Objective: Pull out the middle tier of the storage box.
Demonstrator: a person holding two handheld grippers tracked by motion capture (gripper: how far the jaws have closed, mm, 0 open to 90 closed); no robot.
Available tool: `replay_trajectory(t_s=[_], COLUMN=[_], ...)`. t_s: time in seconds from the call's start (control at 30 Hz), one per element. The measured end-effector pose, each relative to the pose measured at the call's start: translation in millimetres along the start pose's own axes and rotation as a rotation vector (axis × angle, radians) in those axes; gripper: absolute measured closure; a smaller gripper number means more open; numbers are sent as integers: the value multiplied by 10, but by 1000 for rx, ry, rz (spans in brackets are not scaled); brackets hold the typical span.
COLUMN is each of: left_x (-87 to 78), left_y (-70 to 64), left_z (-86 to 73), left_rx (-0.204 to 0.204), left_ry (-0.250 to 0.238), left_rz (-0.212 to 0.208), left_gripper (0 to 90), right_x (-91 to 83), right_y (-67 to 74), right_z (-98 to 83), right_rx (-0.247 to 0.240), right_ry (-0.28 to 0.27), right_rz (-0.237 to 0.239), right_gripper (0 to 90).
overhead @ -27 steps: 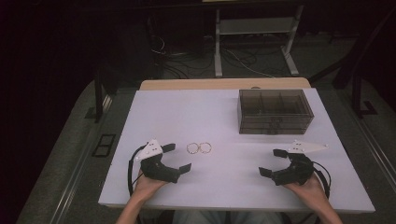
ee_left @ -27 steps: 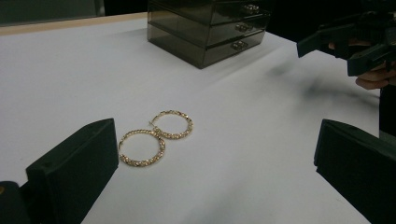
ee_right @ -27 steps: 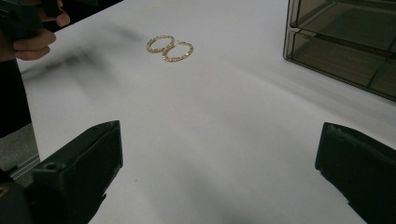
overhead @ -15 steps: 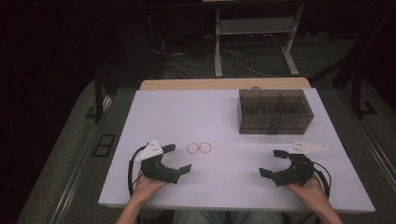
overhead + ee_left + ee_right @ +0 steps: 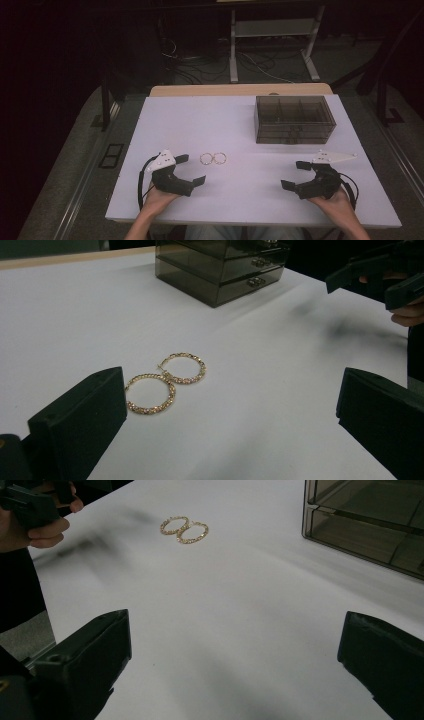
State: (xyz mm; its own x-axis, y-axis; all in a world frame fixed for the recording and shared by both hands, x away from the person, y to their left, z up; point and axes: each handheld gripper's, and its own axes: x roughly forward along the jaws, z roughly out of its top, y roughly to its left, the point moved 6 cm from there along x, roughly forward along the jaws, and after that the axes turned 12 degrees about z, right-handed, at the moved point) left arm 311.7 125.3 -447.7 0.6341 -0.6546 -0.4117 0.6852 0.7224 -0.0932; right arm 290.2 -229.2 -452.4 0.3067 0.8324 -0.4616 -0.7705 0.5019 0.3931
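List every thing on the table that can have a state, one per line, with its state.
left gripper: open, nothing between the jaws, resting low at the near edge.
right gripper: open, nothing between the jaws.
hoop earrings: two, lying flat side by side, touching, not held.
drawer box: upright, both front drawers pushed in.
table: white top, bare around the earrings.

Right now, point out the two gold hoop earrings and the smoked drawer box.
near hoop earring (image 5: 150, 393), left gripper view, on its lower rim
far hoop earring (image 5: 183, 368), left gripper view, on its front rim
smoked drawer box (image 5: 294, 131), high view, on its front wall
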Motion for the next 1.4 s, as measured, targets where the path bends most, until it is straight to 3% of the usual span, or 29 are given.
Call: replay_trajectory(t_s=[0.37,0.6,0.87,1.07,1.4], left_x=[-51,-72,-67,-75,-73], left_y=[25,46,59,69,89], left_z=[-9,-11,-18,-11,-8], left_rx=[-23,-27,-28,-37,-47], left_ry=[-10,-13,-8,-17,-20], left_rz=[19,32,37,35,35], left_gripper=[0,0,0,0,0], right_x=[-65,-71,-105,-144,-115], right_y=[68,37,-76,-217,-355], right_z=[160,208,279,308,317], right_rx=[35,69,150,231,270], right_ry=[41,66,66,29,10], right_rz=[8,9,28,32,29], right_gripper=[2,2,2,2,2])
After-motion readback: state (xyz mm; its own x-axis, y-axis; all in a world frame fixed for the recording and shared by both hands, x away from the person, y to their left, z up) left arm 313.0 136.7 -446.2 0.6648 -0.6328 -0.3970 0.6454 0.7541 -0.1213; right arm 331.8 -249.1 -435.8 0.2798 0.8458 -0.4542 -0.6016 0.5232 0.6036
